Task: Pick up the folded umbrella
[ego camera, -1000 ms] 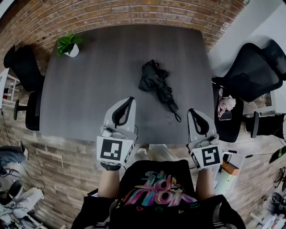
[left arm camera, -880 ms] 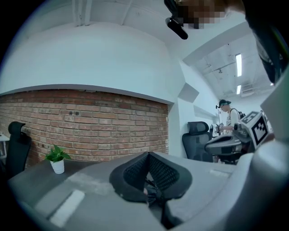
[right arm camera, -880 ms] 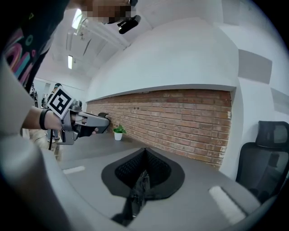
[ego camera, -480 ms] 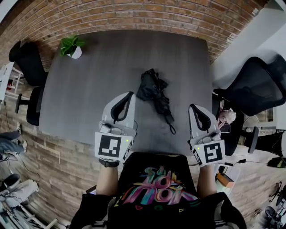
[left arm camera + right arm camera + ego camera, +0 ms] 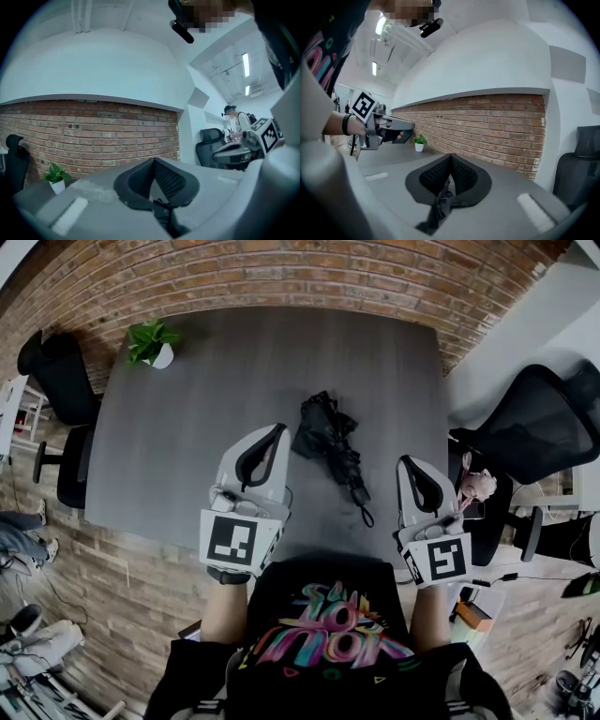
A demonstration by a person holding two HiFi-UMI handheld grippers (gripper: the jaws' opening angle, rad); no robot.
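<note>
Both grippers have come forward over the grey table (image 5: 178, 437). The left gripper (image 5: 275, 430) and the right gripper (image 5: 409, 461) each have their jaws closed together on nothing. Between them, untouched, lies the folded umbrella (image 5: 323, 427), black, with a crumpled canopy and its strap end nearest. Only the left gripper view shows a distant person (image 5: 233, 124).

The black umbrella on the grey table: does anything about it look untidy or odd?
Yes. The black folded umbrella lies slanted on the grey table, its fabric loose and bunched, not wrapped tight.
</note>
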